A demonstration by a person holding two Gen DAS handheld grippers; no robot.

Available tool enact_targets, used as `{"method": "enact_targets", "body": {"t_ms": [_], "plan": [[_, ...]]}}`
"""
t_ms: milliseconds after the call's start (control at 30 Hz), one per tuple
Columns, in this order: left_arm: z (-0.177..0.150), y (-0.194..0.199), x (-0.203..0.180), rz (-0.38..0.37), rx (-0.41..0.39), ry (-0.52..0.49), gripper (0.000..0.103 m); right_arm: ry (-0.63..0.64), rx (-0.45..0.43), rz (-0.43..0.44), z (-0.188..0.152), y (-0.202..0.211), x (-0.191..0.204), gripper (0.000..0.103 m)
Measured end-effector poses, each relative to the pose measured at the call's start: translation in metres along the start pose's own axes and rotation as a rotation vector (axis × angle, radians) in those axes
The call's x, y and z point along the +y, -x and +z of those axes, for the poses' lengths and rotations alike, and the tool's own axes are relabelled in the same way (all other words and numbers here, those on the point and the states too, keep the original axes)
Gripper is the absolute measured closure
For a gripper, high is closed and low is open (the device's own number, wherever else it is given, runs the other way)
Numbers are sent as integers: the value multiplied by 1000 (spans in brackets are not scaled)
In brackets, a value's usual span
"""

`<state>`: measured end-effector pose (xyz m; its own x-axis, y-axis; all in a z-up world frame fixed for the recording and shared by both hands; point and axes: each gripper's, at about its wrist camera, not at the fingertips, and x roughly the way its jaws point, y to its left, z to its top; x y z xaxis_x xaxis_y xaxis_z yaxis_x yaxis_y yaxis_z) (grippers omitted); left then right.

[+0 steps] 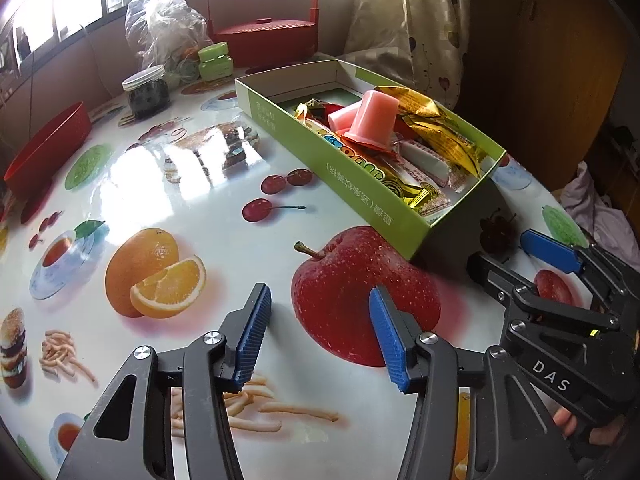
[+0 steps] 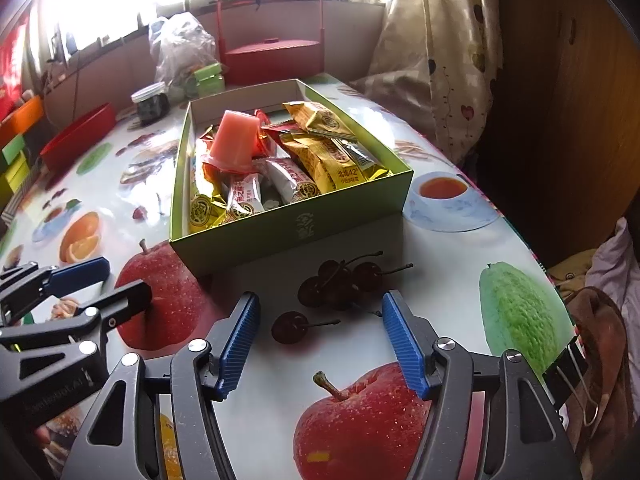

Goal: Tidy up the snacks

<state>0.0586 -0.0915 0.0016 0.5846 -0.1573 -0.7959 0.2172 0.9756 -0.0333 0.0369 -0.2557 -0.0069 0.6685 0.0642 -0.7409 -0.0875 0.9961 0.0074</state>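
Ribbed blue pads (image 1: pixel 256 332), rectangular cardboard box (image 1: pixel 360 184), glossy tablecloth (image 1: pixel 224 264)

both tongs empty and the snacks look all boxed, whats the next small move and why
Probably lift both tongs clear and stop. The left tongs and right tongs stand open over bare tablecloth, holding nothing, and the only snacks in view already lie inside the green box.

We hold our left gripper (image 1: pixel 320 300) tilted downward, its blue ribbed pads (image 1: pixel 254 332) standing apart with nothing between them. Our right gripper (image 2: pixel 318 308) sits just beside it at a similar downward tilt, jaws likewise parted and empty, blue pads (image 2: pixel 402 344) facing each other. Low at the edge of the left view, what seems to be a fingertip (image 1: pixel 566 420) wraps the right gripper's handle.
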Motion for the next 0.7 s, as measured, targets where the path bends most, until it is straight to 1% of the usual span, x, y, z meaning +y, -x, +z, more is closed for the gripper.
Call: {"method": "enact_targets", "body": {"t_ms": [700], "plan": [[-1, 1, 0, -3, -4, 2, 50, -7, -9, -6, 0, 0, 0, 38]]}}
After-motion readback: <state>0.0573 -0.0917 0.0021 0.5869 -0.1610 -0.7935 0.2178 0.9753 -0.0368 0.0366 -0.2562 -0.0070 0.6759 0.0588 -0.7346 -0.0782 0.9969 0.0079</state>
